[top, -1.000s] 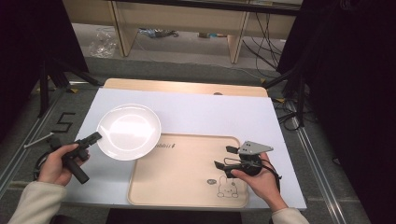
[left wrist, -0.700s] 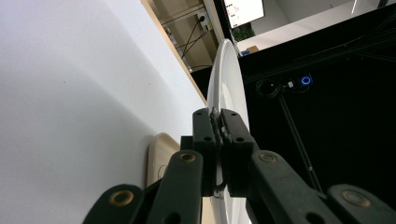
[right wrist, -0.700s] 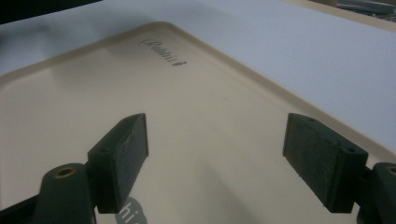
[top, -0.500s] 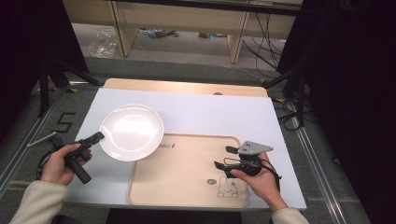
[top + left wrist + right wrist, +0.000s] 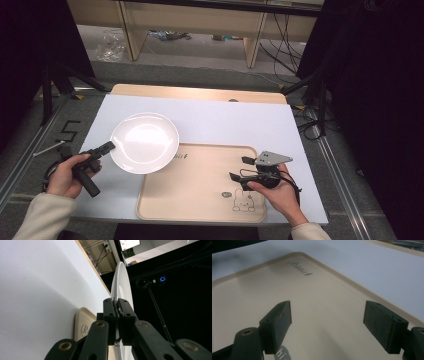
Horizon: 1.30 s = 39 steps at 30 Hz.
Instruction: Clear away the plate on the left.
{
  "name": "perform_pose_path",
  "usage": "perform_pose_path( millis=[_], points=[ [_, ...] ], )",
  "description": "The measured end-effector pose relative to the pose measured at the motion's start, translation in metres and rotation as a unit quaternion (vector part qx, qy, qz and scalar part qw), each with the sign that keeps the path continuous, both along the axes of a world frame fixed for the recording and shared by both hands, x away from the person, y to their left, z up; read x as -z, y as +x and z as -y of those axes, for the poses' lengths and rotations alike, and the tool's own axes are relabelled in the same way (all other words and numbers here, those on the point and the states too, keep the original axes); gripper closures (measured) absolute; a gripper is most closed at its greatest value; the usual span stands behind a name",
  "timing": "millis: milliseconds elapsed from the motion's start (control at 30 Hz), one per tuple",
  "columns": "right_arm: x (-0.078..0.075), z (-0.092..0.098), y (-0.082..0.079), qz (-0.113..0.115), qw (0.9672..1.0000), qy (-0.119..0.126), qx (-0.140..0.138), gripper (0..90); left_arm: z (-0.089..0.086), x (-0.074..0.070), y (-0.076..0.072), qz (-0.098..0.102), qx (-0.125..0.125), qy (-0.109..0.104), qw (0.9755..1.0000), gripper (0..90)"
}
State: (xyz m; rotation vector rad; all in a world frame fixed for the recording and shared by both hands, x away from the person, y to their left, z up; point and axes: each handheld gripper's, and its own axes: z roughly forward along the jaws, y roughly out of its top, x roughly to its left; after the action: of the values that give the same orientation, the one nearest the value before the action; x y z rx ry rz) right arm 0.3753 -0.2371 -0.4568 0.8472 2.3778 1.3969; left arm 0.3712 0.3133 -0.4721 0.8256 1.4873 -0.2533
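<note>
Two grippers, one plate pinched at its rim

Two hand-held grippers work over a white-covered table (image 5: 215,112). From the high view, the left gripper (image 5: 105,148) meets the near-left rim of a white plate (image 5: 144,142), which sits at the left of the table with its right edge reaching over the top-left corner of a beige tray (image 5: 195,185). That view is too far off to show how the jaws stand on the rim. The left gripper view settles it: the plate (image 5: 122,282) appears edge-on, and the two black jaws are pressed together with its rim pinched between the pads, the left gripper (image 5: 116,312) clamped on it. Behind the plate in this view lies a corner of the tray (image 5: 83,325) with curly lettering on it.

On the other side, the high view shows the right gripper (image 5: 241,168) held in the person's right hand (image 5: 280,192) over the right part of the tray, near a small rabbit drawing (image 5: 243,200). The right gripper view adds what the high one cannot: its jaws stand spread wide, with nothing between them, the right gripper (image 5: 329,326) hanging close above the bare tray floor (image 5: 322,305), whose printed word reads "Rabbit" (image 5: 299,268) near the far corner.
</note>
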Motion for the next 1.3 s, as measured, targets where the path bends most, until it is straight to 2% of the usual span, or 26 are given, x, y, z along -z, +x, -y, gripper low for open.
perform_pose_path(
  millis=[100,233,267,333,667,800,833,900,933,1067,1267,1300],
  points=[
    [0.000,0.000,0.000,0.000,1.0000,0.000,0.002,23.6,0.003,0.000,0.000,-0.006,0.001,-0.007,1.0000,85.5],
    [0.000,0.000,0.000,0.000,1.0000,0.002,0.004,23.7,0.005,0.000,0.001,-0.006,0.007,-0.003,0.9999,85.4],
    [0.000,0.001,0.001,0.011,0.9999,-0.003,0.007,23.7,0.006,0.001,0.001,-0.006,0.007,-0.002,1.0000,85.4],
    [0.000,0.000,0.000,0.001,1.0000,-0.001,0.002,23.7,0.007,0.000,0.001,-0.007,0.007,-0.007,0.9999,85.3],
    [0.001,0.000,0.001,0.001,1.0000,0.001,0.003,23.6,0.010,0.000,0.001,-0.008,0.015,0.006,0.9998,85.4],
    [0.001,0.000,0.001,0.001,1.0000,0.002,0.001,23.7,0.013,0.000,0.001,-0.007,0.016,0.003,0.9998,85.4],
    [0.001,0.001,0.001,0.001,1.0000,0.002,0.001,23.7,0.014,0.000,0.001,-0.015,0.014,0.008,0.9998,85.5],
    [0.000,0.000,0.001,0.001,1.0000,0.002,0.001,23.7,0.016,0.001,0.002,-0.006,0.020,0.008,0.9998,85.6],
    [0.001,0.000,0.001,0.001,1.0000,0.002,0.001,23.7,0.016,0.001,0.002,-0.012,0.022,0.010,0.9996,85.6],
    [0.000,0.000,0.000,-0.001,1.0000,0.003,0.002,23.7,0.020,0.000,0.003,-0.015,0.022,0.009,0.9996,85.7],
    [0.001,0.000,0.001,0.000,1.0000,0.002,0.000,23.7,0.022,0.002,0.004,-0.009,0.030,0.012,0.9994,85.7],
    [0.001,0.001,0.001,0.000,1.0000,0.002,-0.001,23.7,0.023,0.001,0.004,-0.015,0.029,0.013,0.9994,85.7]
  ],
)
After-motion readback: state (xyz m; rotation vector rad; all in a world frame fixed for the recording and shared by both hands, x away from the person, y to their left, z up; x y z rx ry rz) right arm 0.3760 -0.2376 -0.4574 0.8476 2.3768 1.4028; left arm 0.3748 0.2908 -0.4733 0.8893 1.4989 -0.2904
